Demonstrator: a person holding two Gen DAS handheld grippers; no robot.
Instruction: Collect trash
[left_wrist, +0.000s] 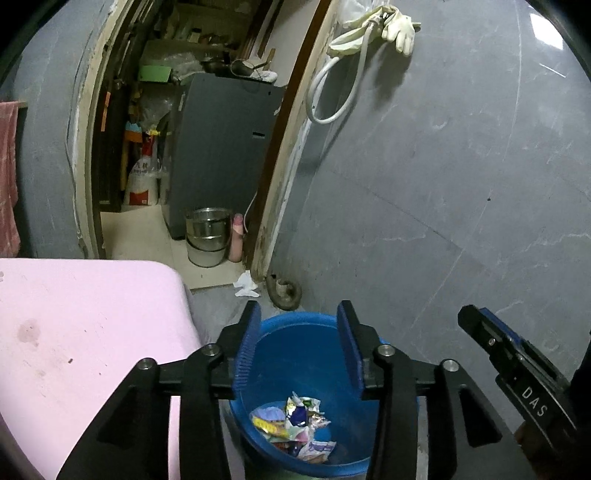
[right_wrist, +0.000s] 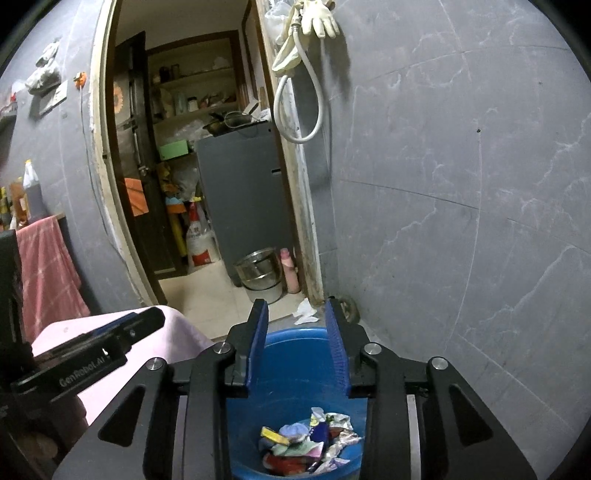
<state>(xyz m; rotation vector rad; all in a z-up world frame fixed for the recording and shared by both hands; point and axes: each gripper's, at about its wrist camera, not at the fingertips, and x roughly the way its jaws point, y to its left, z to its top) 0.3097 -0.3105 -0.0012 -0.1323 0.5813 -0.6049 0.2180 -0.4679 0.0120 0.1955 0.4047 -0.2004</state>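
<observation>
Two claws: both hang over the blue bucket (left_wrist: 295, 354), side by side, and both are empty.
Left claw (left_wrist: 298, 347): its blue pads are spread wide apart. Nothing is between them.
Right claw (right_wrist: 297, 341): its blue pads are apart too, with a clear gap. It holds nothing.
Right claw seen from the left: it pokes in at the right edge, black with a bit of blue. Its pads cannot be made out from there.
Left claw seen from the right: it pokes in at the left edge, above the pink top.
Trash (left_wrist: 295, 428): a small heap of crumpled wrappers lies at the bottom of the bucket. The bits are white, silver, yellow, blue and red.
Bucket: it sits on the floor, just beside the pink counter (left_wrist: 74, 332) and near the grey wall (left_wrist: 443, 184).
Counter: pink, with a few dark spots on top.
White scrap (left_wrist: 245, 284): a crumpled white piece lies on the floor by the foot of the door frame, past the bucket.
Curved pipe (left_wrist: 284, 293): a dark bent piece lies on the floor just beside the white scrap.
Doorway: it opens onto a store room with a tall grey box (left_wrist: 221, 155), shelves and a white sack (left_wrist: 142, 181).
Metal pots (left_wrist: 207, 236): two shiny ones are stacked on the pale floor in front of the grey box, with a pink bottle (left_wrist: 236, 240) next to them.
Wall: a white hose (left_wrist: 332, 92) and a pale glove (left_wrist: 399, 29) hang high up.
Red cloth (right_wrist: 46, 273): it hangs at the left, behind the counter.
</observation>
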